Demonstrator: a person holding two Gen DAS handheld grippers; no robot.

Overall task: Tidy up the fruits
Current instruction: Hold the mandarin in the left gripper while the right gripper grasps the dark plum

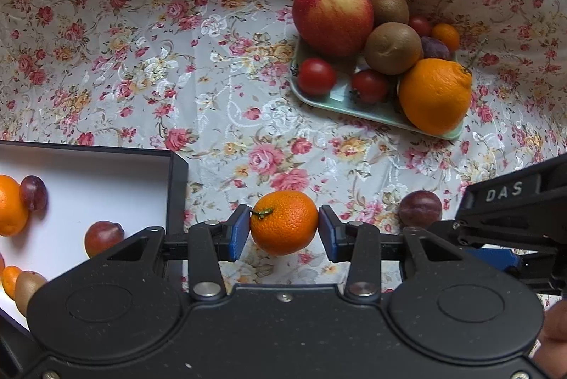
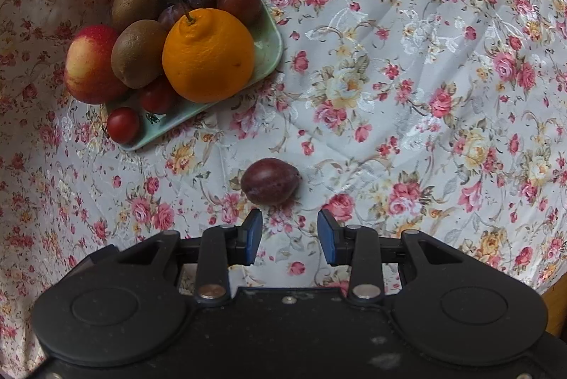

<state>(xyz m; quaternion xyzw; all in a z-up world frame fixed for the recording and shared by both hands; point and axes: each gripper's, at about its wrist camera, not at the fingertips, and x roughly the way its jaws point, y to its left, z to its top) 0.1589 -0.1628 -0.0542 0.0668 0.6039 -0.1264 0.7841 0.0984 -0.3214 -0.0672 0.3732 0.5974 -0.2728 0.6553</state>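
Two handheld grippers worked over a table covered with a floral cloth (image 2: 407,67). The left gripper (image 1: 283,228) had a small mandarin (image 1: 283,222) between its blue pads; the left pad touched the fruit, while a thin gap showed at the right pad, so a firm clamp could not be confirmed. The mandarin sat just right of a black-rimmed box (image 1: 177,187) with a white floor, which held another mandarin, several plums and a kiwi.

The right gripper (image 2: 290,237) had its jaws apart and empty, pointing at a lone dark plum (image 2: 270,180) that lay on the cloth just beyond the fingertips, not touching them.

Farther back, a pale green tray (image 2: 273,49) stood on the cloth, crowded with fruit: a large orange (image 2: 209,56) with a stem, a red-yellow apple (image 2: 92,65), two kiwis, cherry tomatoes, plums and a small mandarin.
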